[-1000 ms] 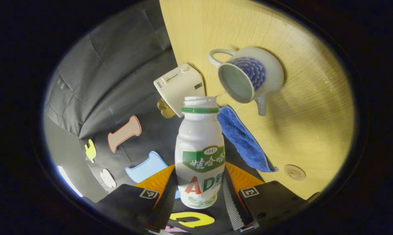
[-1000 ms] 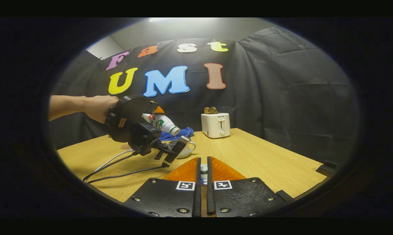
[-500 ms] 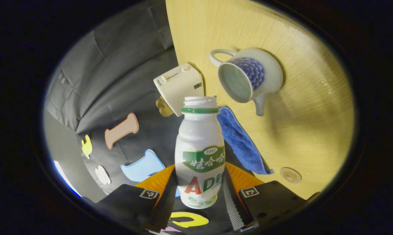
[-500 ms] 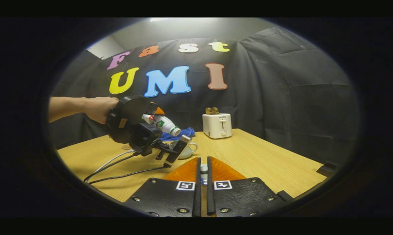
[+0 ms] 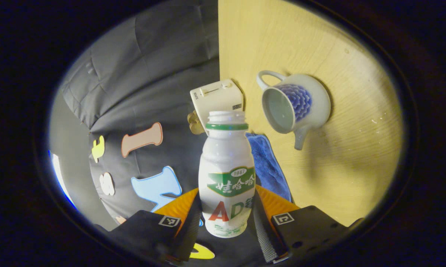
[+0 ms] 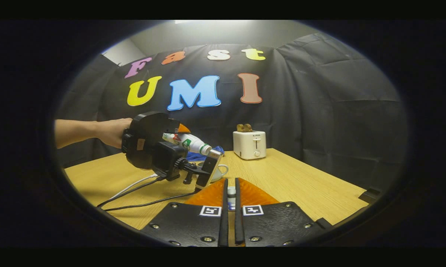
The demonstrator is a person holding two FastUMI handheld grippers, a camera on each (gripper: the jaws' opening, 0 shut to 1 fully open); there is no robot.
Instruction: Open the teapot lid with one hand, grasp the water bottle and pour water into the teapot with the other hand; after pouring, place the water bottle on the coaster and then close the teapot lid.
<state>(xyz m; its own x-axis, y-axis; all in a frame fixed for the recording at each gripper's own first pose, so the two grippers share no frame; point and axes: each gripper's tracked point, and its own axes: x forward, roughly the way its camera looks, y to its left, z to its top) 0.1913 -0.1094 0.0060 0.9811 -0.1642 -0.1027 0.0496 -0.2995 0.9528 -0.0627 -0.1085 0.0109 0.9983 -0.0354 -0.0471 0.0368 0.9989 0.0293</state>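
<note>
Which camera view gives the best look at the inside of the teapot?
The left gripper view. It looks straight into the teapot's open top, so the inner wall, handle and spout are clear. In the right gripper view the teapot is small, seen from the side and partly hidden behind the left tool; its inside cannot be seen.

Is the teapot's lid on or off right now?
Off. In the left gripper view the teapot sits on the table with its mouth uncovered, showing the bare inside; the water bottle is tilted toward it.
</note>
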